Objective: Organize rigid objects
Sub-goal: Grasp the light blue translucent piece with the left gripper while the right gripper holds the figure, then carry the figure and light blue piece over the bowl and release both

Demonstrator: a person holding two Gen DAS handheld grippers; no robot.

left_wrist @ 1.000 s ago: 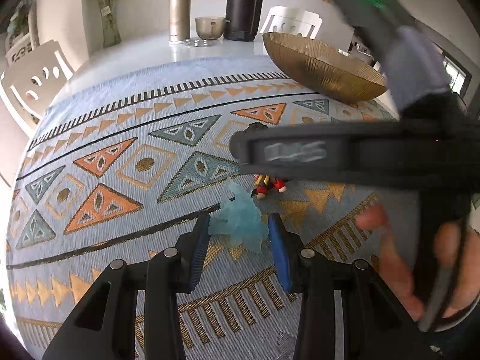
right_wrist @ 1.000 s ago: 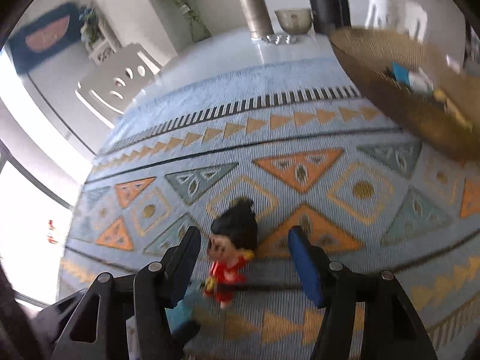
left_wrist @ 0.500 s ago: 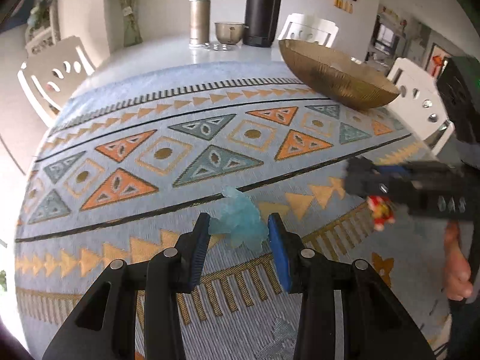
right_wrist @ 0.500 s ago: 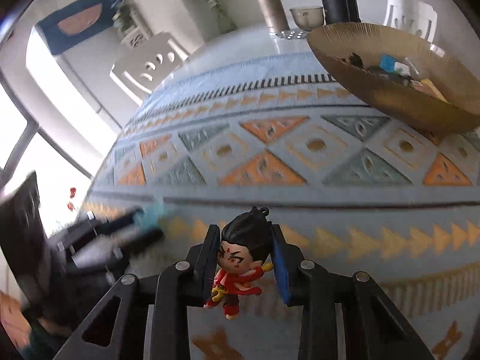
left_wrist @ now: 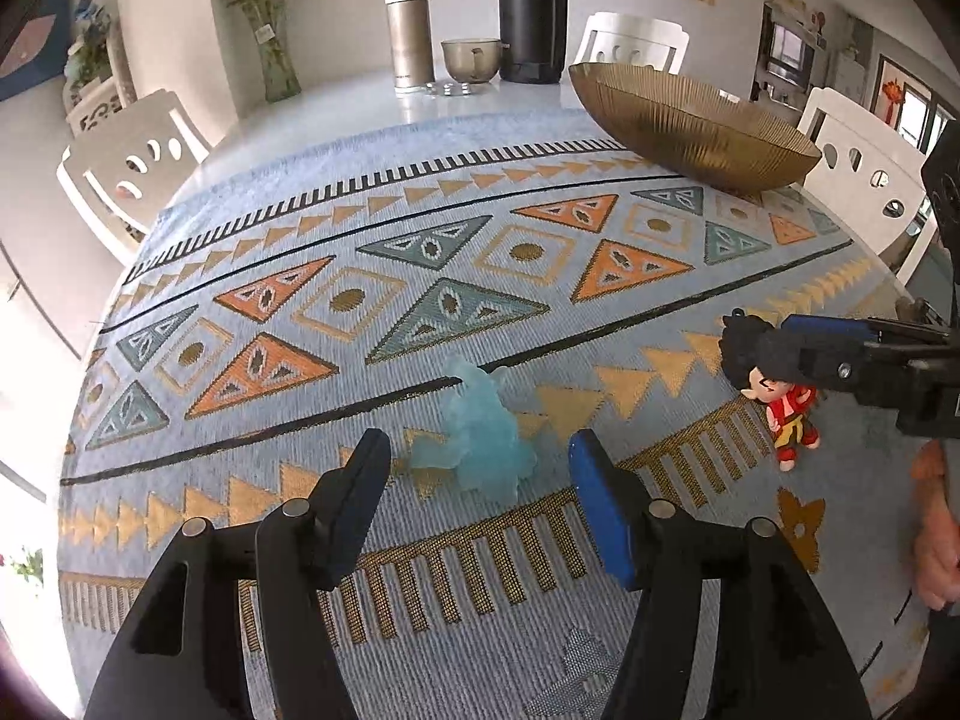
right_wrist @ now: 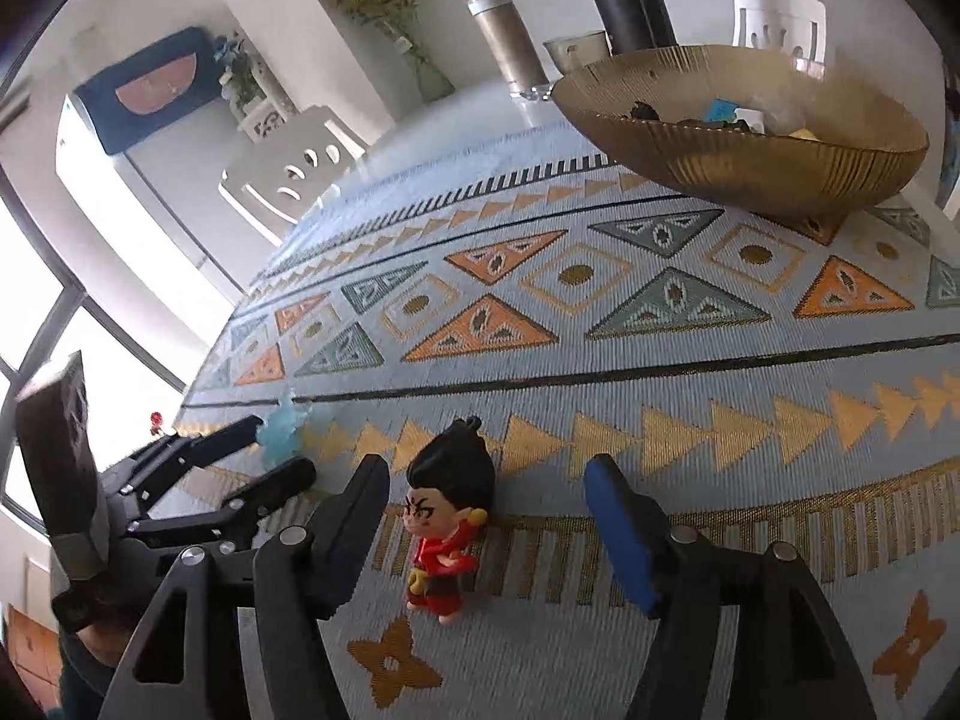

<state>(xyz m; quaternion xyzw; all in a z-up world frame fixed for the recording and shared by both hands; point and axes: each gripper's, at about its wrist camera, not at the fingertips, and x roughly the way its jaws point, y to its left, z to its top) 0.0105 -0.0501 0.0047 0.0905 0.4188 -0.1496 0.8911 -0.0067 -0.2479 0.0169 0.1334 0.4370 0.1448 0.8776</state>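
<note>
A translucent pale blue figurine [left_wrist: 480, 438] stands on the patterned tablecloth between the fingers of my left gripper [left_wrist: 477, 498], whose jaws are opening; the pads stand clear of it on both sides. It also shows small as the blue figurine [right_wrist: 287, 423] in the right wrist view. A little doll in red with black hair [right_wrist: 447, 531] lies on the cloth between the fingers of my right gripper [right_wrist: 486, 522], whose jaws are opening too, with gaps on either side. From the left wrist view the doll [left_wrist: 774, 387] rests under the right gripper [left_wrist: 798, 348].
A ribbed gold bowl [right_wrist: 744, 150] with several small items inside sits at the far right of the cloth. Behind it stand a metal flask [left_wrist: 410, 36], a glass cup [left_wrist: 471, 59] and a tall black cylinder [left_wrist: 531, 6]. White chairs ring the table. A hand [left_wrist: 936, 540] shows at right.
Both grippers have let go: the left jaws spread away from the blue figurine, and the right jaws spread and the doll dropped from between its pads onto the cloth.
</note>
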